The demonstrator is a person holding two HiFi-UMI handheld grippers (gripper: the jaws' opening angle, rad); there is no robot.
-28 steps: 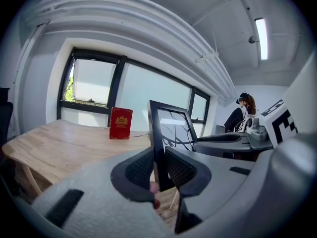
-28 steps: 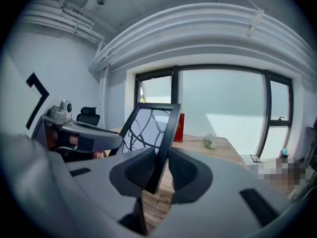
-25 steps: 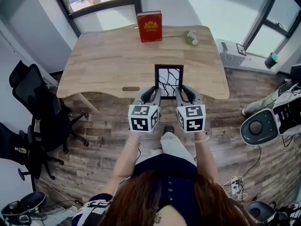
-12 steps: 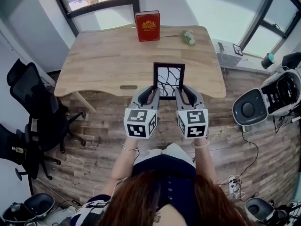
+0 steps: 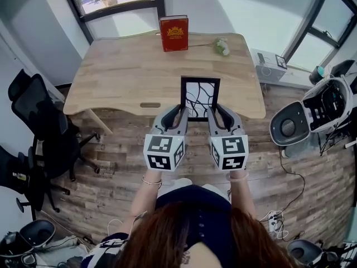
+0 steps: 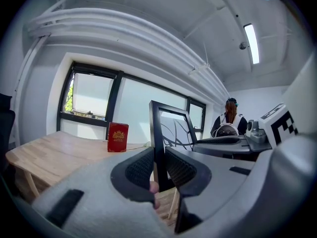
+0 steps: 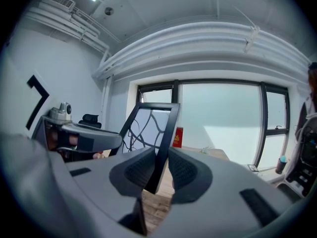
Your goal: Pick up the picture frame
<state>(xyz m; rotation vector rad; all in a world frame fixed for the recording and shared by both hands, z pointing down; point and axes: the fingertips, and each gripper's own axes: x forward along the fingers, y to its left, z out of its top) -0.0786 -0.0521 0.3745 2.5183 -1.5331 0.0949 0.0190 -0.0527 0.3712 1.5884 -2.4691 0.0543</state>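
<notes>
Head view: left tongs (image 5: 179, 112) and right tongs (image 5: 218, 110) each grip the black rectangular picture frame (image 5: 199, 96) at the wooden desk (image 5: 128, 74) edge.

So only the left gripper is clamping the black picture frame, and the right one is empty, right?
Not quite. The right gripper is also shut on the picture frame, on its right edge, as the right gripper view shows. The left gripper does clamp the left edge.
</notes>
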